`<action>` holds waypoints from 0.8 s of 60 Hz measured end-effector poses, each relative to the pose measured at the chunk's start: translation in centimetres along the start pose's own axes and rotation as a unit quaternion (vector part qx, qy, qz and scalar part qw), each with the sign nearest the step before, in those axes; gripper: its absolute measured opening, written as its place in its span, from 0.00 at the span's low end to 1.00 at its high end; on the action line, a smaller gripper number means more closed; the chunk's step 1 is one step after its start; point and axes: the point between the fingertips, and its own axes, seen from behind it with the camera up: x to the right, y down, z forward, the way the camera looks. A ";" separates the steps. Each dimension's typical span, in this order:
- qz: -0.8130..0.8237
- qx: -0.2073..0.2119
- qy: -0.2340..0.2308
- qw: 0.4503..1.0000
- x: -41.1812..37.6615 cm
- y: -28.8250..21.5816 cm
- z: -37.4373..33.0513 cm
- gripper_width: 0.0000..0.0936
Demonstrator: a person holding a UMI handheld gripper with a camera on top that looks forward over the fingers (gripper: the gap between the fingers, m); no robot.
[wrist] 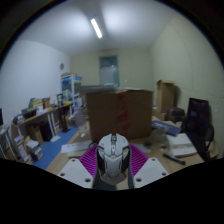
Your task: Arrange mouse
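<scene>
Gripper view showed the gripper [113, 170] closed on a white mouse [113, 154], both magenta pads [90, 160] pressing its sides, the mouse raised above the table [75, 150]. Just beyond the fingers stood a big cardboard box [119, 113]. To the right lay some papers [181, 147] near a dark office chair [200, 120]. Far left, a cluttered desk [45, 115] ran along the wall, under a ceiling strip light [96, 27].

This looks like an office or work room. Behind the big cardboard box [120, 113] is a door [108, 70]. Beside the box stand full desks [40, 120].
</scene>
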 end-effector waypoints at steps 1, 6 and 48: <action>-0.005 -0.006 -0.005 1.000 -1.6 0.9 0.5 0.42; -0.026 -0.063 -0.024 0.997 -6.2 5.6 3.3 0.42; -0.022 -0.197 -0.054 0.979 -7.9 17.1 3.1 0.90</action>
